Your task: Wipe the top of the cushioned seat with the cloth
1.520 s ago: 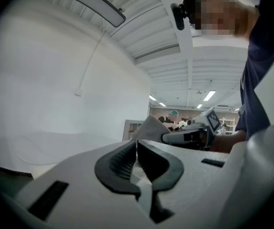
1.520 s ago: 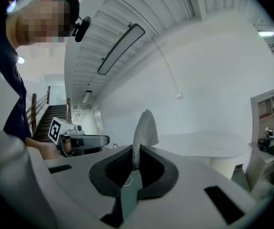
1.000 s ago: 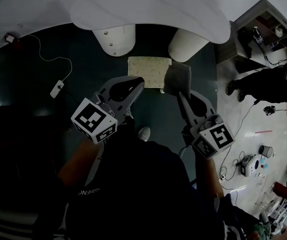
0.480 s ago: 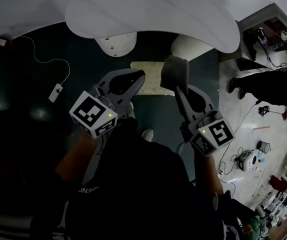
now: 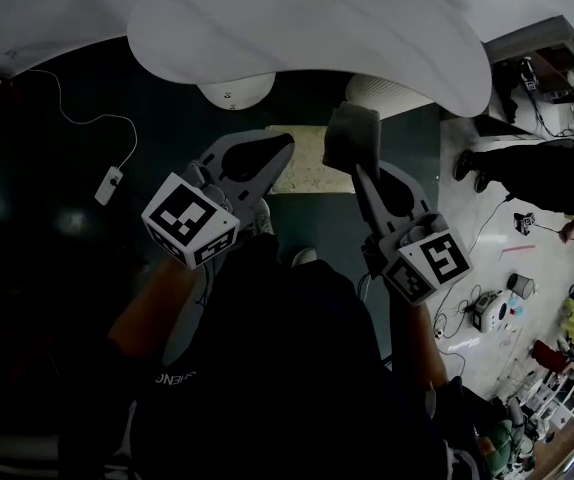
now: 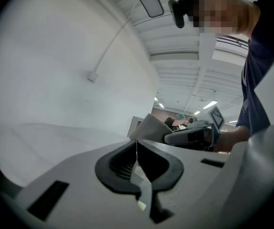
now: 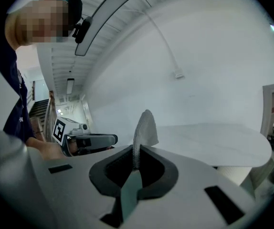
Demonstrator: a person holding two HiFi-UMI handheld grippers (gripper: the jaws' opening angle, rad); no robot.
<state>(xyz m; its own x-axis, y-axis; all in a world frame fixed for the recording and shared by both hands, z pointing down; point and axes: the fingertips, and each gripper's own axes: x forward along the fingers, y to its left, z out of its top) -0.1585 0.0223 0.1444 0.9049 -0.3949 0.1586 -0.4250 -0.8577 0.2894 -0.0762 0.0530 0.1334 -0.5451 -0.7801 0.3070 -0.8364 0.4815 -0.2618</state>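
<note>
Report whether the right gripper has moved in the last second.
Yes. The right gripper, shut on the cloth, has gone forward along the cushioned seat's right edge, toward the white table.

Right gripper (image 5: pixel 359 170) has advanced, and the cloth (image 5: pixel 352 136) ahead of its jaws now reaches the white table (image 5: pixel 307 28) edge. Left gripper (image 5: pixel 285 145) advanced alongside. The cushioned seat (image 5: pixel 312 168), formerly ahead of both, now shows between them, partly covered.

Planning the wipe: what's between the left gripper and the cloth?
Head view: the seat, lower down, shows between the left gripper and the cloth that the right gripper holds.
</note>
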